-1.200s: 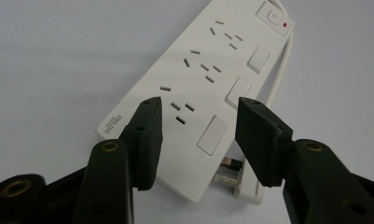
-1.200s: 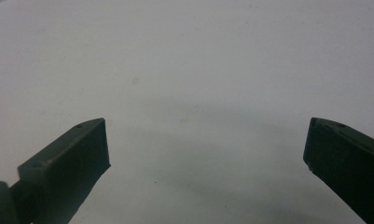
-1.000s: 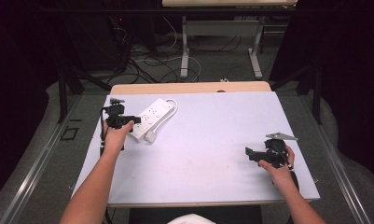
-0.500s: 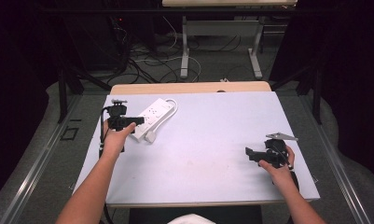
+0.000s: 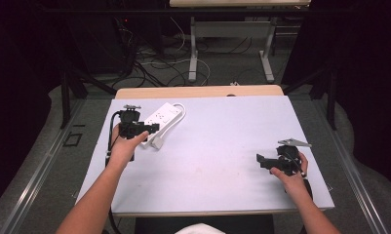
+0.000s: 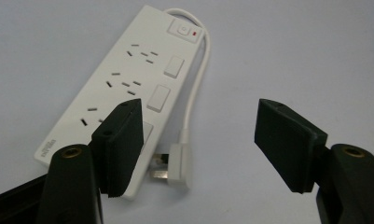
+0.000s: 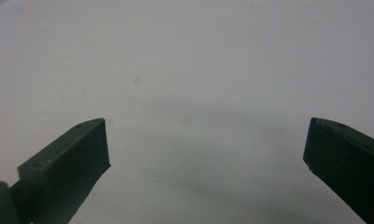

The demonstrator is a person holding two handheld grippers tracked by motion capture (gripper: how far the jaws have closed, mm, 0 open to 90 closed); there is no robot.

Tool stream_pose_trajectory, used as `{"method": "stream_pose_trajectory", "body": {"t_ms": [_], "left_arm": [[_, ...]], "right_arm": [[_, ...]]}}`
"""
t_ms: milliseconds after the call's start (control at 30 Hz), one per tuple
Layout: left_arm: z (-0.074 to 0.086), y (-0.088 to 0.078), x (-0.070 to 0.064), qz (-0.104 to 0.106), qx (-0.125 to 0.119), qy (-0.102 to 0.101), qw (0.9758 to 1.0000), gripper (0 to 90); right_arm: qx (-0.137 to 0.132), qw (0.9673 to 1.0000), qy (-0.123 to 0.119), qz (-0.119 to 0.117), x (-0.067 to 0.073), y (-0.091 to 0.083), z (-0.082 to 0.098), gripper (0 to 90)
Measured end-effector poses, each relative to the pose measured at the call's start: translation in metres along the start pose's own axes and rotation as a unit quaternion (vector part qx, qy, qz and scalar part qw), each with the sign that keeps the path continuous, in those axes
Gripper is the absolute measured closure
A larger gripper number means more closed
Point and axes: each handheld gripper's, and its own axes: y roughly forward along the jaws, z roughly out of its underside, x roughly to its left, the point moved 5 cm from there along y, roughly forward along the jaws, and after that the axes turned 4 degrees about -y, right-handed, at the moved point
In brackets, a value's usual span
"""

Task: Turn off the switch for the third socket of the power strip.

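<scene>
High view, power strip point(image 5: 160, 115) lying diagonal

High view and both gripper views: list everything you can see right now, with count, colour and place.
Power strip: one, white, far left of the table, flat.
Plug: one, white, on its cord beside the strip's near end, under the left gripper.
Table: one, pale top, wooden far edge.
Floor cables: several, black and white, beyond the table.
Left gripper: one, black, jaws apart and just opening, nothing between the pads.
Right gripper: one, black, open over bare table.
</scene>
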Motion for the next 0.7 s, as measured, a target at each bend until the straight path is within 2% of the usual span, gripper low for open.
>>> {"method": "stream_pose_trajectory", "body": {"t_ms": [100, 200, 367, 500, 567, 700], "left_arm": [[0.002, -0.002, -0.007, 0.009, 0.008, 0.01, 0.9999, 28.5], [0.003, -0.001, -0.013, 0.015, 0.002, 0.019, 0.9997, 24.9], [0.005, -0.002, -0.02, 0.0, -0.009, 0.048, 0.9988, 17.1], [0.008, -0.004, -0.024, -0.002, -0.01, 0.06, 0.9981, 15.7], [0.01, -0.004, -0.026, 0.0, -0.012, 0.062, 0.998, 10.9], [0.015, -0.005, -0.028, 0.006, -0.02, 0.072, 0.9972, 6.9]], "right_arm": [[0.0, 1.0, 0.0, 0.0, 0.0, 0.0, 0.0, 0.0], [0.0, 1.0, 0.001, 0.0, 0.0, 0.0, 0.0, 0.0], [0.0, 1.0, 0.0, 0.0, 0.0, 0.0, 0.0, 0.0], [0.001, 1.0, 0.001, 0.0, 0.001, 0.0, 0.0, 0.0], [0.0, 1.0, 0.002, -0.001, 0.001, -0.001, 0.0, 0.0], [0.001, 1.0, 0.002, -0.001, 0.001, -0.001, 0.0, 0.0]]}}
